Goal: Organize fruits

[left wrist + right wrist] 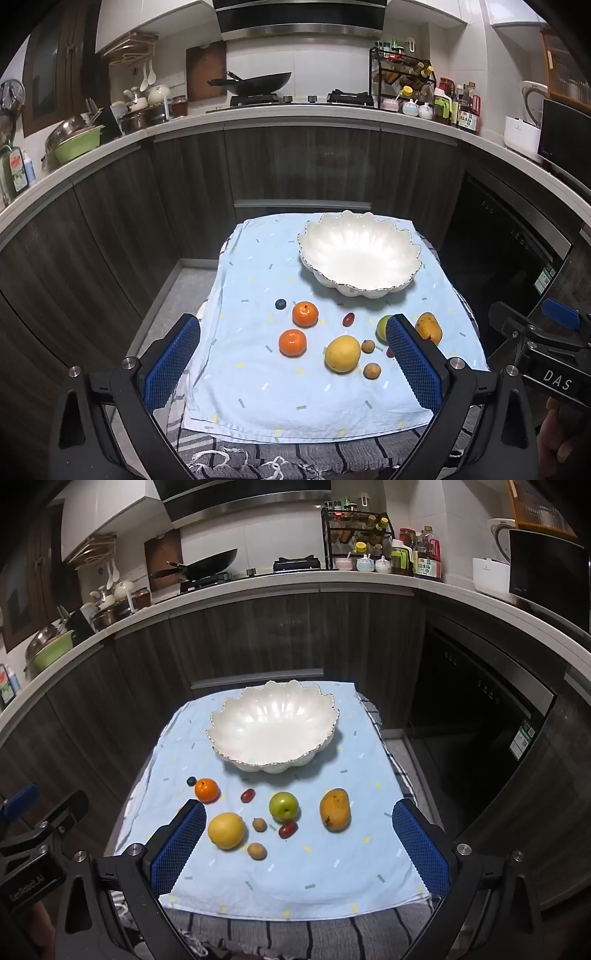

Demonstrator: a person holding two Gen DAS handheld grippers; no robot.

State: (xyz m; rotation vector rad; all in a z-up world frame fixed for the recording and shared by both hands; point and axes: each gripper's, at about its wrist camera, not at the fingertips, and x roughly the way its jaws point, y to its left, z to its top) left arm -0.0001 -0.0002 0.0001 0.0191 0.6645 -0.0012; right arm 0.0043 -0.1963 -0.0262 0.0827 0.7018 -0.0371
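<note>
A white scalloped bowl [360, 253] [273, 727] stands empty at the far side of a light blue cloth [258, 398] [295, 882]. In front of it lie two oranges [305, 314] [292, 342], a lemon [342, 353] [226, 830], a green apple [283, 806], a mango [428, 327] [334, 809], a blueberry [280, 304] [191, 781], two red grape-like fruits [248, 795] [287, 829] and two small brown fruits [259, 824] [256, 850]. My left gripper [293, 363] is open and empty above the near fruits. My right gripper [299, 843] is open and empty too.
The cloth lies on a small table over a striped towel [295, 934], with floor on both sides. Dark wood cabinets [295, 162] and a curved counter with a wok [258, 83], bottles [458, 107] and dishes stand behind. A black oven [476, 716] is at the right.
</note>
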